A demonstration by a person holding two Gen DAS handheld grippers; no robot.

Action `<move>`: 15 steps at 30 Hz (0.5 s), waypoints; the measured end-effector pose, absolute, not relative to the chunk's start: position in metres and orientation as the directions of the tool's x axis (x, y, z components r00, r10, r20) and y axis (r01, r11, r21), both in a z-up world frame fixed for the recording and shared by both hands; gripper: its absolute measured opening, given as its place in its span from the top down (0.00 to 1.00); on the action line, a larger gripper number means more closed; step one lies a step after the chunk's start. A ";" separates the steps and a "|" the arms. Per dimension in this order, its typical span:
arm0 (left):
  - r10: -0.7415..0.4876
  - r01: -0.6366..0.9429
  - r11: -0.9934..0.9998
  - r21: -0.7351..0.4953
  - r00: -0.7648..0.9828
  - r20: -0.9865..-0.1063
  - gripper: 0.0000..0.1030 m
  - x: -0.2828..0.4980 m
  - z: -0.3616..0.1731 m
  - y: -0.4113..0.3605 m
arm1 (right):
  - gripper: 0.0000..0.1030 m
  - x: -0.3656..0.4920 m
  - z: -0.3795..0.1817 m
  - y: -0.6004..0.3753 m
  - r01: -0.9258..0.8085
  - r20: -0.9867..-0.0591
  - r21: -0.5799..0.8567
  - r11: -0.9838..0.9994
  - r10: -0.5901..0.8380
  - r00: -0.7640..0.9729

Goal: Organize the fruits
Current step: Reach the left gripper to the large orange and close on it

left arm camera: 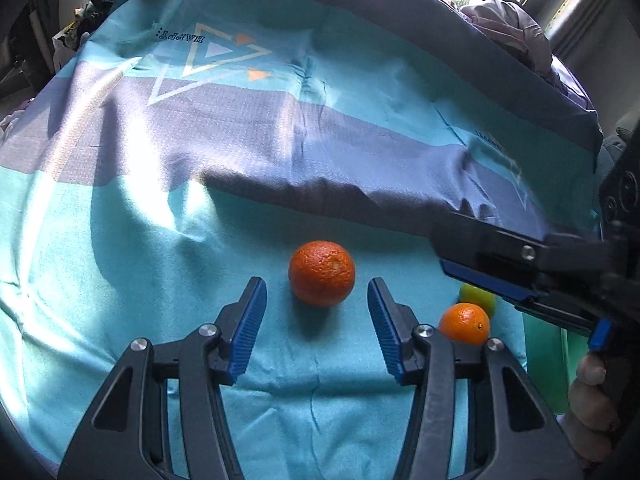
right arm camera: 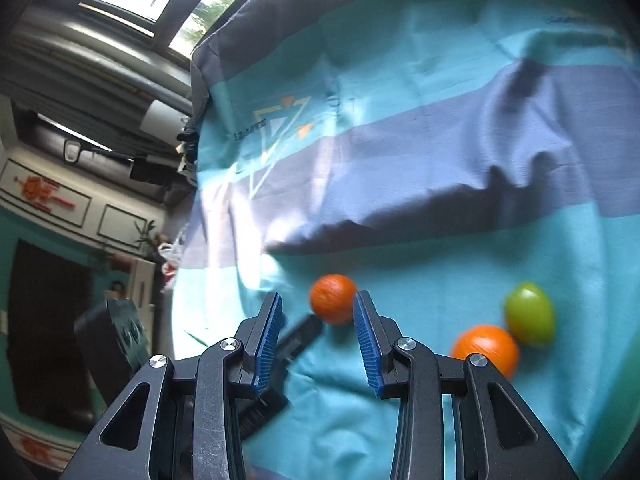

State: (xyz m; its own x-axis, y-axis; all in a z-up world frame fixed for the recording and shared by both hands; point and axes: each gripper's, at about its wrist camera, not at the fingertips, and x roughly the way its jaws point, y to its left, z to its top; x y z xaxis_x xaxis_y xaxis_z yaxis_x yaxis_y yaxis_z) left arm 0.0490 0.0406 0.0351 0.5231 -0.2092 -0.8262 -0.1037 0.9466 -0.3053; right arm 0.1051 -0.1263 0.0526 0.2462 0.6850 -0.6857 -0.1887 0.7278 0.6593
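Left tool (left arm camera: 316, 318) is wide open, empty, fingers straddling the line to the big orange (left arm camera: 321, 273), which sits on the teal band of the bed sheet (left arm camera: 200, 240), just ahead of the tips and not touching either pad

Right tool (right arm camera: 318, 334) is also open and empty, roughly aimed at the same orange (right arm camera: 333, 298)

To do the grab well I'd say: push the left tool forward until the pads sit at the widest part of the orange, keep it low to the sheet, close slowly; the bed is soft and the fruit is round, so a nudge from one pad probably rolls it. Right tool should likely back off, two tools on one fruit is a clash risk

Views: the left wrist view shows the small orange (left arm camera: 465, 323) half hiding the green fruit (left arm camera: 478, 298) under the right tool's finger. The right wrist view shows both clear, small orange (right arm camera: 485, 348) touching the green fruit (right arm camera: 529, 314), near the sheet's right edge, plus the left tool's finger poking in low left. That view is motion-blurred
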 end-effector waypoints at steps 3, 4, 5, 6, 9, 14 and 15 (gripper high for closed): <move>-0.222 -0.088 0.948 -0.306 0.508 -0.833 0.50 0.054 0.030 0.037 | 0.63 0.118 0.037 -0.109 -0.176 -0.715 0.649 0.740 0.672 0.193; -0.232 -0.084 0.946 -0.313 0.500 -0.834 0.50 0.056 0.028 0.037 | 0.63 0.121 0.032 -0.104 -0.172 -0.727 0.640 0.749 0.663 0.180; -0.237 -0.085 0.944 -0.318 0.494 -0.836 0.50 0.058 0.026 0.037 | 0.63 0.123 0.029 -0.103 -0.170 -0.734 0.636 0.753 0.658 0.168; -0.236 -0.089 0.944 -0.318 0.488 -0.840 0.50 0.060 0.024 0.037 | 0.63 0.126 0.024 -0.098 -0.169 -0.739 0.634 0.754 0.656 0.153; -0.251 -0.097 0.938 -0.334 0.474 -0.844 0.51 0.065 0.018 0.039 | 0.62 0.131 0.016 -0.090 -0.178 -0.742 0.639 0.749 0.660 0.115; -0.276 -0.112 0.926 -0.361 0.452 -0.848 0.56 0.070 0.011 0.044 | 0.62 0.138 0.007 -0.081 -0.187 -0.757 0.627 0.756 0.648 0.083; -0.279 -0.115 0.924 -0.365 0.449 -0.849 0.57 0.071 0.009 0.045 | 0.62 0.139 0.005 -0.079 -0.185 -0.759 0.625 0.758 0.646 0.081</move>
